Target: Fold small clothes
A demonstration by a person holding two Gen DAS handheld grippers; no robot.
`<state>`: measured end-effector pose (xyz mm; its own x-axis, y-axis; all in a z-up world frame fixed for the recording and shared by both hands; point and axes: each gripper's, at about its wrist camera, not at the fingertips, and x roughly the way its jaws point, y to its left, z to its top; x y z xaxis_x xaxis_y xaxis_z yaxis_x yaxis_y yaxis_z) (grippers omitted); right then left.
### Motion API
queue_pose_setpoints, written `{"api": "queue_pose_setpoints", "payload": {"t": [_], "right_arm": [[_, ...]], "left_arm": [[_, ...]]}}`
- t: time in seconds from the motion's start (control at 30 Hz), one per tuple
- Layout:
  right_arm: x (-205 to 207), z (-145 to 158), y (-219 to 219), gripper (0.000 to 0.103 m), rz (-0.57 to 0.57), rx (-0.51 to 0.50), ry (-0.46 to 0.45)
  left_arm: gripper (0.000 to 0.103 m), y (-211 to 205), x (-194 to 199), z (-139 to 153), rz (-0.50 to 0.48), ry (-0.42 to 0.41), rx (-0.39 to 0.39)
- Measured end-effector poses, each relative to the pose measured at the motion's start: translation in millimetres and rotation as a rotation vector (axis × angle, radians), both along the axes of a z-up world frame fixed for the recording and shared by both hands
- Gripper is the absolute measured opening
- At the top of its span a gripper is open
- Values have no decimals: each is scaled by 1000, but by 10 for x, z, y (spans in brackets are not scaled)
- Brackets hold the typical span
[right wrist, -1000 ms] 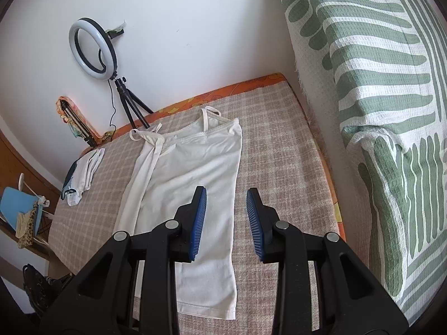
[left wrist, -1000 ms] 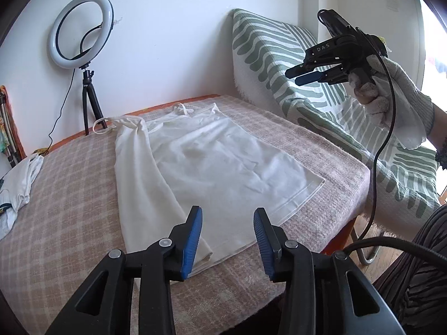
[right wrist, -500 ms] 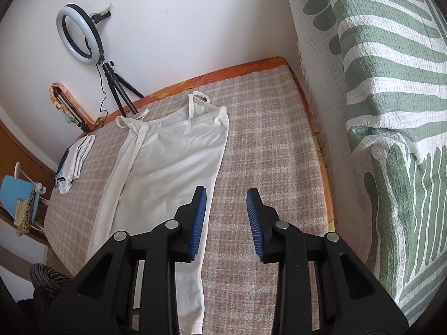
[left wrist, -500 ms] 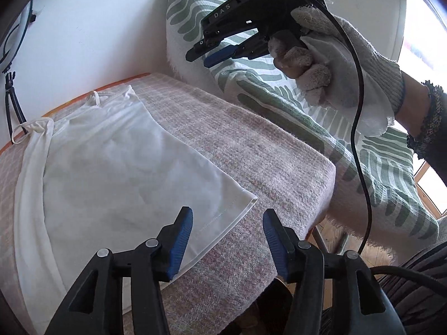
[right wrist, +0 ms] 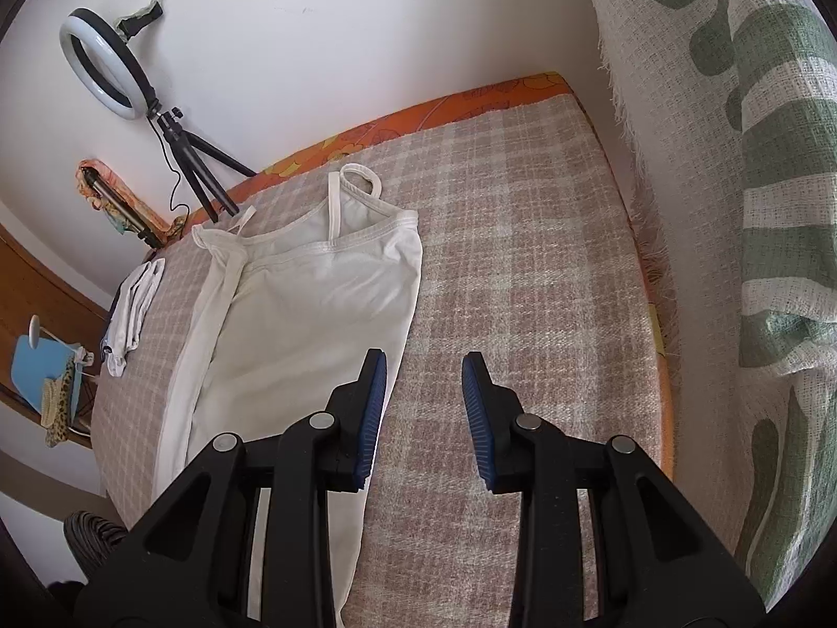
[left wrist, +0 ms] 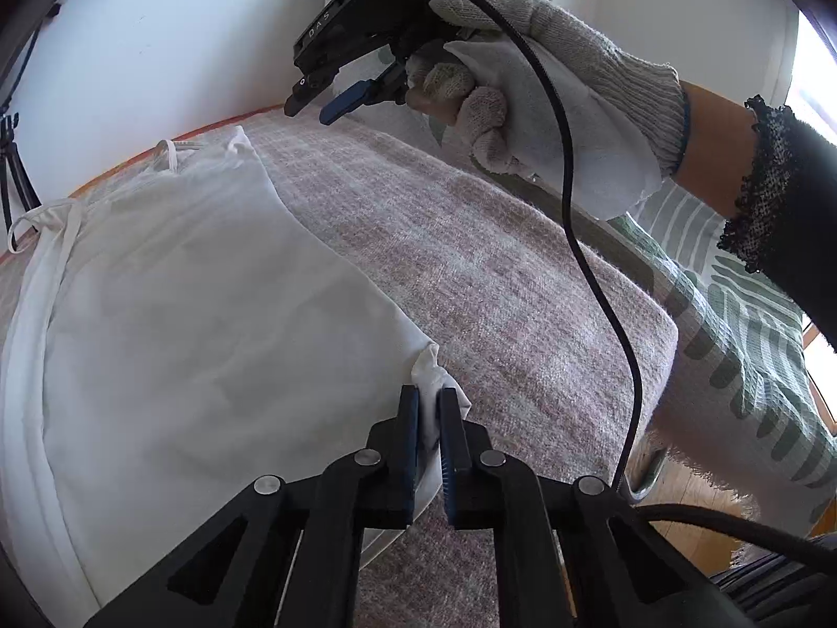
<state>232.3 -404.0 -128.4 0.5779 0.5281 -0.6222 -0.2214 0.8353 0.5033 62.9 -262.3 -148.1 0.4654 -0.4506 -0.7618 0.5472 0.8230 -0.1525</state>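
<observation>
A white camisole top (left wrist: 199, 314) lies flat on the checked bed cover (left wrist: 497, 272), straps toward the wall, its left side folded over. My left gripper (left wrist: 429, 403) is shut on the top's near right hem corner, which bunches up between the blue pads. My right gripper (right wrist: 423, 382) is open and empty, hovering above the cover just right of the top's right edge (right wrist: 335, 282). It also shows in the left wrist view (left wrist: 329, 99), held in a gloved hand high over the far side of the bed.
A green-and-white patterned blanket (right wrist: 758, 157) drapes the right side. A ring light on a tripod (right wrist: 104, 68) stands at the far wall. Another folded white garment (right wrist: 131, 314) lies at the bed's left edge. A black cable (left wrist: 591, 261) hangs from the right gripper.
My left gripper moved down onto the top's hem corner and shut on it. My right gripper moved lower and farther along the top's right edge and opened wider.
</observation>
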Motion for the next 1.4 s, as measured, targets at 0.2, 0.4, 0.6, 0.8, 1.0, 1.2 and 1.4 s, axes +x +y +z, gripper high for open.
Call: {"api": "queue_pose_setpoints", "payload": {"t": [0.2,0.4,0.6,0.8,1.0,1.2,1.4], "right_arm": [[388,-120,210,32,19,26,19],[730,-177,350,32,0,53,28],[924,-163,504,27,-13,41,30],[867,76,691,5,-12,-22,5],[779,341,990,4,-9,-87,8],[803,506,1396,4,24,-113,-2],[890,447,1845,4,85,-144,10]], "left_arm": [[1,208,11,136,66,18,-110],[1,327,-37,259,93,-1,-159],[1,369,-122,196,106,12,-178],[1,596,-164,201,160,24,-229],[1,859,-202,268,225,16,-267],[1,1168,-246,246,294,66,-325],[1,1371,-243,99,339,132,-326]]}}
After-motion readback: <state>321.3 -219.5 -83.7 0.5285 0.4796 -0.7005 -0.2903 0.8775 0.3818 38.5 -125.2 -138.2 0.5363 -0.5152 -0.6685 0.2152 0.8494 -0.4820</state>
